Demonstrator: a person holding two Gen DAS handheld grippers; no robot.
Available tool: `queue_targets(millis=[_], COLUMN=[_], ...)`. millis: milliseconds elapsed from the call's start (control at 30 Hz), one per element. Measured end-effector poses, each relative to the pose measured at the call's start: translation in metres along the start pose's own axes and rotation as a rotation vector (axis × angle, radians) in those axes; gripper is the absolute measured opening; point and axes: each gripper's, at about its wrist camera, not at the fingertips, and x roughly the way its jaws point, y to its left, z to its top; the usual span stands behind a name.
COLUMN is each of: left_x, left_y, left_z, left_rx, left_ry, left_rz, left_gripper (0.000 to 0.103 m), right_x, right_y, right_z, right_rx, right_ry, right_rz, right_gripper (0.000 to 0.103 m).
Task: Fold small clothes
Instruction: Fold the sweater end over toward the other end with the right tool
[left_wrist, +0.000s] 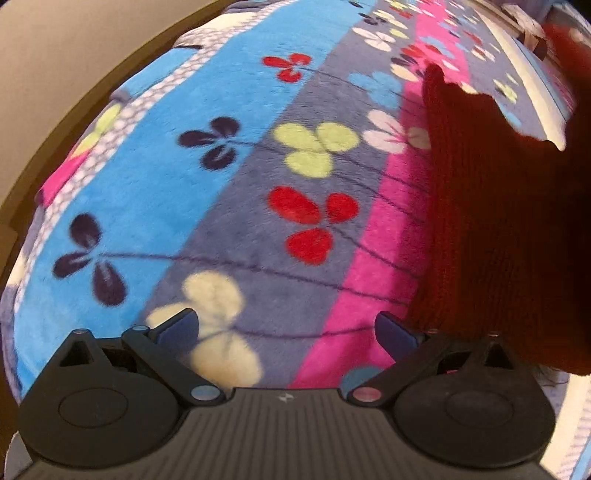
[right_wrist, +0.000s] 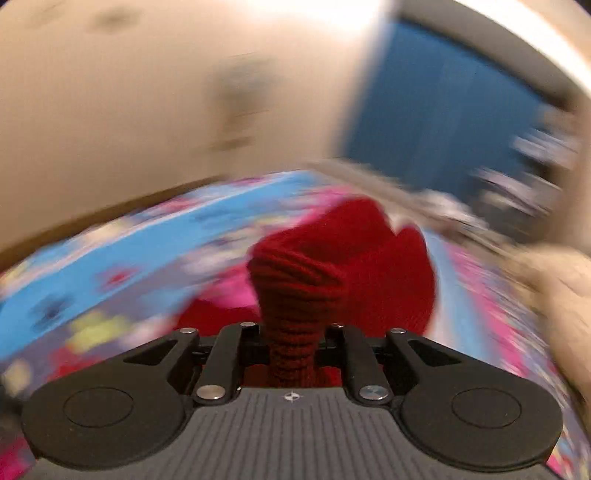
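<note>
step: pick-up and lift of red knit garment (right_wrist: 343, 266) off the bed blanket (left_wrist: 229, 192); no fold made yet, judged
next move: likely needs the free claw to catch a second edge, then spread the piece flat on the blanket before folding
right claw (right_wrist: 291, 350): jaws nearly closed, clamped on a bunched rib of the red knit; rest of the cloth hangs out toward 12 o'clock; view is motion-blurred
left claw (left_wrist: 286, 326): wide apart, nothing between the fingers, aimed down at the blanket
garment place: left wrist view shows it at 3 o'clock, draped just beside the left claw's right finger; contact unclear
risk: thin pinch could slip
</note>
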Motion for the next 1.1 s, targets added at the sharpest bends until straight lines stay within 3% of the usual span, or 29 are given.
queue_targets(millis=[67, 133, 200, 300, 400, 433, 467, 533, 600, 667, 767, 833, 933, 967, 1033, 1100], left_x=[-0.007, -0.009, -0.011, -0.014, -0.021, -0.023, -0.025, -0.032, -0.043, -0.054, -0.067, -0.072, -0.061, -0.048, -0.02, -0.011], left_y=[0.012, 0.02, 0.03, 0.033, 0.033, 0.034, 0.034, 0.034, 0.032, 0.024, 0.001, -0.019, -0.052, -0.059, -0.064, -0.052], left_z=[-0.001, -0.001, 0.0, 0.004, 0.005, 0.005, 0.005, 0.006, 0.008, 0.012, 0.018, 0.02, 0.017, 0.015, 0.007, -0.002], left_rx=[-0.018, -0.021, -0.043, -0.048, -0.045, -0.046, -0.046, -0.047, -0.051, -0.042, -0.009, 0.019, 0.109, 0.138, 0.179, 0.121], left_ry=[-0.004, -0.006, -0.007, -0.01, -0.029, -0.034, -0.04, -0.054, -0.069, -0.09, -0.114, -0.13, -0.162, -0.147, -0.097, -0.095], left_rz=[-0.001, 0.02, 0.001, -0.012, -0.017, -0.018, -0.022, -0.03, -0.05, -0.07, -0.108, -0.109, -0.049, -0.022, 0.023, -0.038], left_gripper=[0.099, 0.099, 0.099, 0.099, 0.099, 0.099, 0.099, 0.099, 0.099, 0.099, 0.099, 0.099, 0.103, 0.103, 0.103, 0.103], right_x=[0.023, 0.04, 0.037, 0.034, 0.026, 0.023, 0.019, 0.01, -0.008, -0.029, -0.051, -0.053, -0.035, -0.026, -0.004, 0.009], right_y=[0.048, 0.073, 0.087, 0.075, 0.076, 0.074, 0.075, 0.069, 0.056, 0.033, -0.012, -0.042, -0.071, -0.073, -0.064, -0.052], right_z=[-0.019, -0.037, -0.047, -0.044, -0.045, -0.047, -0.049, -0.047, -0.045, -0.042, -0.04, -0.043, -0.058, -0.067, -0.092, -0.112], right_rx=[-0.098, -0.132, -0.182, -0.112, -0.149, -0.14, -0.119, -0.057, 0.014, 0.09, 0.181, 0.232, 0.297, 0.298, 0.249, 0.243], right_ry=[0.099, 0.174, 0.134, 0.129, 0.108, 0.102, 0.108, 0.166, 0.167, 0.123, 0.044, 0.047, 0.163, 0.204, 0.296, 0.354], right_rz=[0.151, 0.215, 0.168, 0.193, 0.204, 0.222, 0.25, 0.35, 0.433, 0.405, 0.166, 0.05, 0.023, 0.024, 0.016, 0.006], right_gripper=[0.015, 0.016, 0.016, 0.017, 0.019, 0.031, 0.051, 0.07, 0.069, 0.066, 0.055, 0.054, 0.036, 0.024, 0.021, 0.021])
